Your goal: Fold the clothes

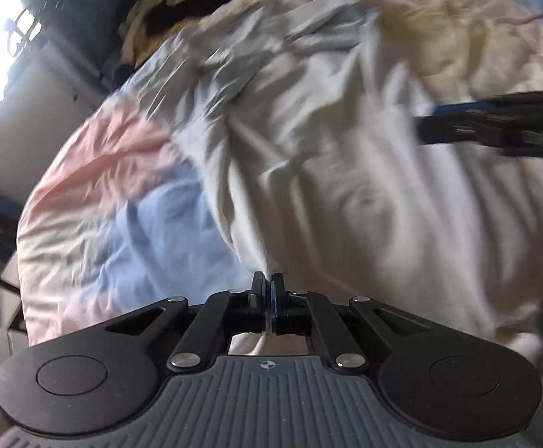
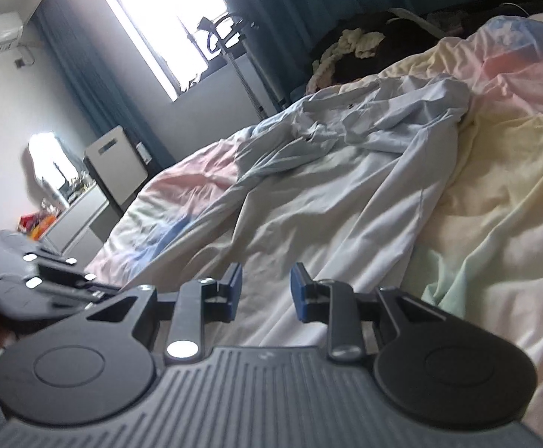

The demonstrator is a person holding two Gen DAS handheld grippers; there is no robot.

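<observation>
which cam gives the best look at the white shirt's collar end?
Right wrist view. The white shirt lies spread on the pastel bedding, its crumpled collar end sharp at the far side. The left wrist view is motion-blurred: it mainly shows the hem pinched in the left gripper, the collar area only a smear. The right gripper is open.

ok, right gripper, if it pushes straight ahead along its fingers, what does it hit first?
Probably the white shirt. The right gripper is open and empty, pointing low across the shirt spread on the pastel duvet. Depth is unclear, so contact point is a guess.
</observation>
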